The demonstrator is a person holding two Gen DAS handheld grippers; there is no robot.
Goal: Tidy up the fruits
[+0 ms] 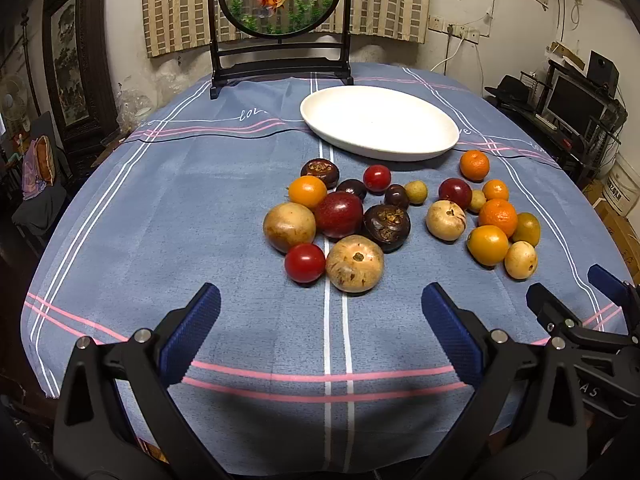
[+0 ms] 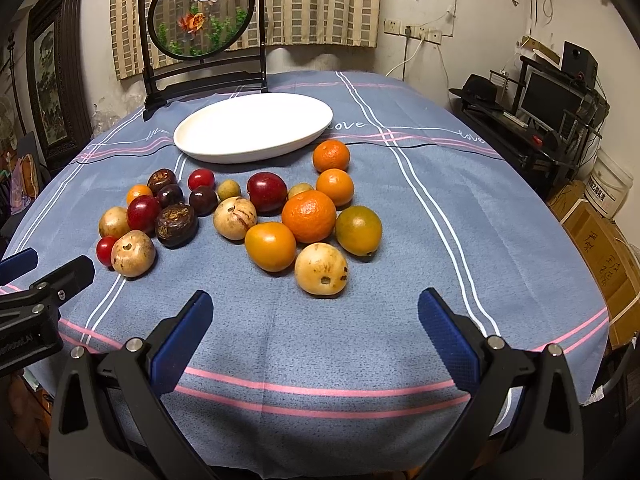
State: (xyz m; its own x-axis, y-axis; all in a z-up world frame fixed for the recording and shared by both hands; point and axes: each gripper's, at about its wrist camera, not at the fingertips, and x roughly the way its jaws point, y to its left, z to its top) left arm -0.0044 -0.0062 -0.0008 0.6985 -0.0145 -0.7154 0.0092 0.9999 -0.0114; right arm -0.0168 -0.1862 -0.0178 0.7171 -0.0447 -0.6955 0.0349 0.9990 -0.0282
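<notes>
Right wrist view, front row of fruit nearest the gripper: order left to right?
Small red fruit → tan round fruit → smooth orange fruit → pale tan fruit → greenish-orange citrus.

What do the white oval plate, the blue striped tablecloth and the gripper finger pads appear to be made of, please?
The white oval plate looks like glazed ceramic or melamine: smooth and evenly white, with a soft sheen; which one is unclear. The blue striped tablecloth is woven fabric, with visible weave and creases. The blue pads on the right gripper seem to be textured rubber, matte with a fine grid pattern.
</notes>
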